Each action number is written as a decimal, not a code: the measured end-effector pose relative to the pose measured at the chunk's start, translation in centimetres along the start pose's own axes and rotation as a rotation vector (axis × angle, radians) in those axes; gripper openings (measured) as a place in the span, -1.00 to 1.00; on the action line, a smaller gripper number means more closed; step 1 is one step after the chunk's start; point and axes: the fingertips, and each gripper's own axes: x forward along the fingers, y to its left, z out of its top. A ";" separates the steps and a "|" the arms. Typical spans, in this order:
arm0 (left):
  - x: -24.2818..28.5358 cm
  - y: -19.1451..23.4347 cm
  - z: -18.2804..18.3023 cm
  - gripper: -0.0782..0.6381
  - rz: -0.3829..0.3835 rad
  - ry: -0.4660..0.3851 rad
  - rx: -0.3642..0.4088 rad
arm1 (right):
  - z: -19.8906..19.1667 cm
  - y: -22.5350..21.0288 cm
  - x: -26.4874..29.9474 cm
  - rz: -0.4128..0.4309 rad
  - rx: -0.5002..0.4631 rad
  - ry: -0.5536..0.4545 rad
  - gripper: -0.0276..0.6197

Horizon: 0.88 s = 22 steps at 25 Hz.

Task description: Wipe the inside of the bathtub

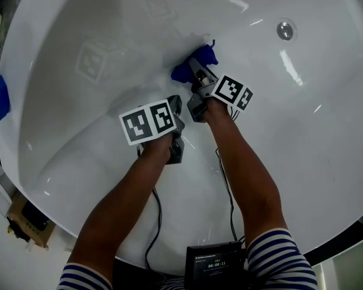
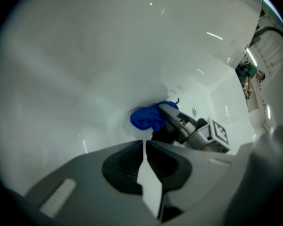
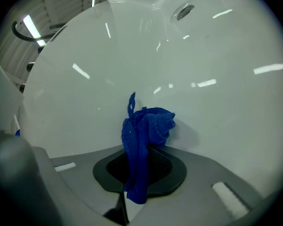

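Pinching the blue cloth [image 3: 146, 126] tight between its jaws, your right gripper [image 1: 198, 72] holds it low on the sloped inner wall of the white bathtub [image 1: 97, 23], probably touching, hard to call. Your left gripper [image 2: 145, 149] sits just beside, jaws together on nothing.

In the head view we find the bathtub [image 1: 78, 132] filling most of the frame, with both grippers inside it near the centre. The right gripper [image 1: 198, 72] lies just above and right of the left gripper [image 1: 175, 106], with the cloth [image 1: 183, 71] between its jaws and against the tub's surface. We see a round fitting [image 1: 285, 29] at upper right and a small screen unit [image 1: 215, 263] at bottom centre.
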 end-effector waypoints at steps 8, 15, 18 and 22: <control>-1.3 -0.2 -0.3 -0.72 0.010 -0.008 -0.017 | 0.5 3.4 -0.5 0.055 0.029 0.006 -0.76; -7.2 -3.9 0.4 -0.72 0.008 -0.028 -0.031 | 2.0 13.2 -4.1 0.116 0.028 0.001 -0.75; -9.4 -5.0 0.9 -0.72 0.005 -0.042 -0.029 | 2.0 17.1 -5.1 0.150 0.023 -0.002 -0.75; -12.7 -6.3 2.3 -0.72 -0.002 -0.081 -0.035 | 2.5 22.2 -6.0 0.190 -0.003 0.014 -0.75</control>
